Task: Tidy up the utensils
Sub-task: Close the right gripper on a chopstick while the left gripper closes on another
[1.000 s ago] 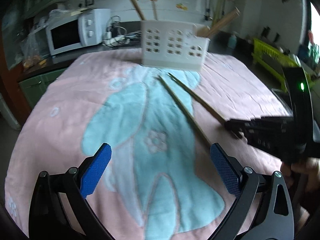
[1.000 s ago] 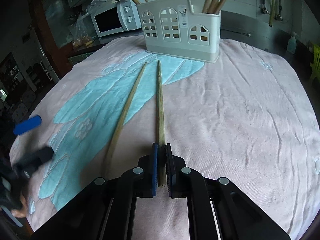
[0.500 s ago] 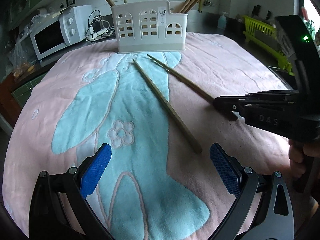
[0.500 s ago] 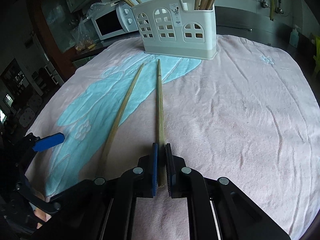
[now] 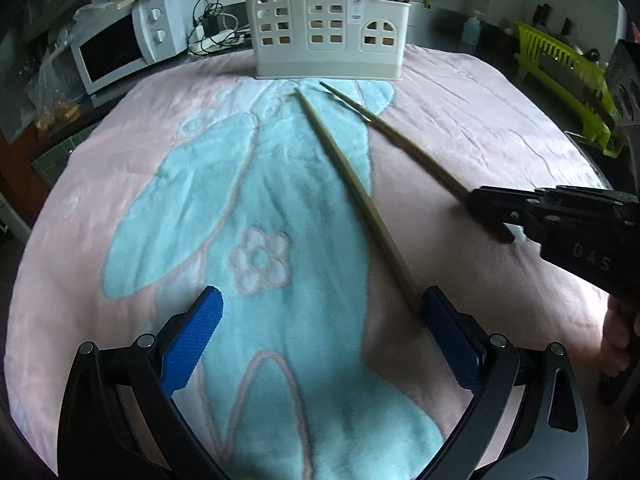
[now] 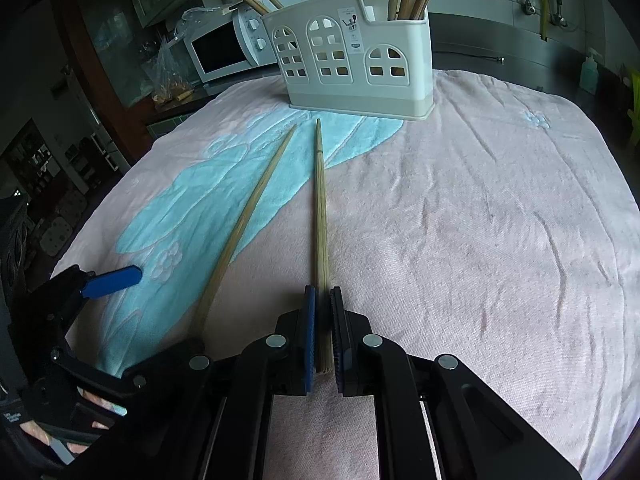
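Note:
Two wooden chopsticks lie on a pink and teal towel (image 6: 480, 240), pointing at a white utensil holder (image 5: 328, 40) (image 6: 352, 64) that holds several more sticks. My right gripper (image 6: 323, 296) (image 5: 480, 200) is shut on the near end of the right chopstick (image 6: 320, 208) (image 5: 412, 148), which rests on the cloth. The left gripper (image 5: 320, 296) is open and low over the towel. The near end of the loose chopstick (image 5: 352, 192) (image 6: 248, 216) lies just inside its right pad (image 5: 452, 340). In the right wrist view, one blue pad (image 6: 112, 280) of the left gripper shows at the left.
A white microwave (image 5: 120, 52) (image 6: 216, 52) with cables stands behind the towel at the left. A green dish rack (image 5: 560, 64) and a soap bottle (image 5: 472, 28) sit at the back right. A hand (image 5: 616, 336) holds the right gripper's handle.
The left gripper has come forward and down, so the loose chopstick's near end now sits by its right pad. The right gripper has stayed put, still shut on its chopstick.

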Demonstrator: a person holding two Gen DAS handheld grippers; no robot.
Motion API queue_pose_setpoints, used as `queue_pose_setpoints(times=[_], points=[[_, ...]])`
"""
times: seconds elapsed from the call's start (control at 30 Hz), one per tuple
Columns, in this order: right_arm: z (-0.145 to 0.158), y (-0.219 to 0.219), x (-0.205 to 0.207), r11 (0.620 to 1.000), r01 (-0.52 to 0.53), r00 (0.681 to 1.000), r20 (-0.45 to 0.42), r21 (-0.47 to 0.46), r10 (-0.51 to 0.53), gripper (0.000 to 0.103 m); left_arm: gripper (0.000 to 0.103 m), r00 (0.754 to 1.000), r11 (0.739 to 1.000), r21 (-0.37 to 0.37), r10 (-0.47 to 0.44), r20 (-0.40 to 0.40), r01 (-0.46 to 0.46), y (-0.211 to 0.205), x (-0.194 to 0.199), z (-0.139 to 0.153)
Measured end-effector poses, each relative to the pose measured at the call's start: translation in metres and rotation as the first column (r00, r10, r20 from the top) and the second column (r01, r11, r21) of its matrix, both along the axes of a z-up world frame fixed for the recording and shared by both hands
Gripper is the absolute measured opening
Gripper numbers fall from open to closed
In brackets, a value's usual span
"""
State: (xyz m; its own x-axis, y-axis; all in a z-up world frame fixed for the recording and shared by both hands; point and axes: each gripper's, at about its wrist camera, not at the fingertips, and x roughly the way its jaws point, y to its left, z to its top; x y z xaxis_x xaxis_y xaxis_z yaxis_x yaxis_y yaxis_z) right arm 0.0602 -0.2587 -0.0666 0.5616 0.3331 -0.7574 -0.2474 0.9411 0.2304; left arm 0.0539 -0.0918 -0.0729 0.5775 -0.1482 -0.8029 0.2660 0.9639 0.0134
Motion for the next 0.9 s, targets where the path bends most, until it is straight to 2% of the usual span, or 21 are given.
queue_pose_setpoints(times=[0.1,0.2,0.3,0.33,0.47,0.67,0.83,0.9], points=[[0.0,0.0,0.0,1.0,0.0,1.0,0.0,0.0,0.0,0.007,0.098,0.999,0.999,0.002,0.039,-0.007,-0.039,0.01,0.005,0.001],[0.0,0.0,0.001,1.0,0.0,1.0,0.0,-0.003,0.0,0.007,0.091,0.998,0.998,-0.016,0.066,-0.022,-0.066,0.022,0.011,0.002],[0.001,0.0,0.001,1.0,0.0,1.0,0.0,-0.004,0.0,0.007,0.079,0.996,0.996,-0.034,0.084,-0.026,-0.085,0.029,0.015,0.005],[0.0,0.0,0.001,1.0,0.0,1.0,0.001,-0.004,0.0,0.007,0.072,0.996,0.996,-0.043,0.081,-0.024,-0.082,0.029,0.015,0.006],[0.001,0.0,0.001,1.0,0.003,1.0,0.0,-0.005,-0.003,0.007,0.056,0.999,0.994,-0.1,0.036,-0.005,-0.036,0.024,0.016,0.011],[0.001,-0.001,0.002,1.0,0.003,1.0,-0.002,-0.001,-0.003,0.007,0.036,0.999,0.993,-0.109,-0.035,0.025,0.038,0.005,0.024,0.013],[0.001,-0.001,0.002,1.0,0.004,1.0,-0.001,-0.001,-0.004,0.007,0.024,0.997,0.991,-0.117,-0.068,0.02,0.07,-0.001,0.03,0.01],[0.001,-0.001,0.002,1.0,0.003,1.0,0.0,-0.001,-0.003,0.007,0.022,0.997,0.99,-0.113,-0.078,0.013,0.079,-0.003,0.032,0.006]])
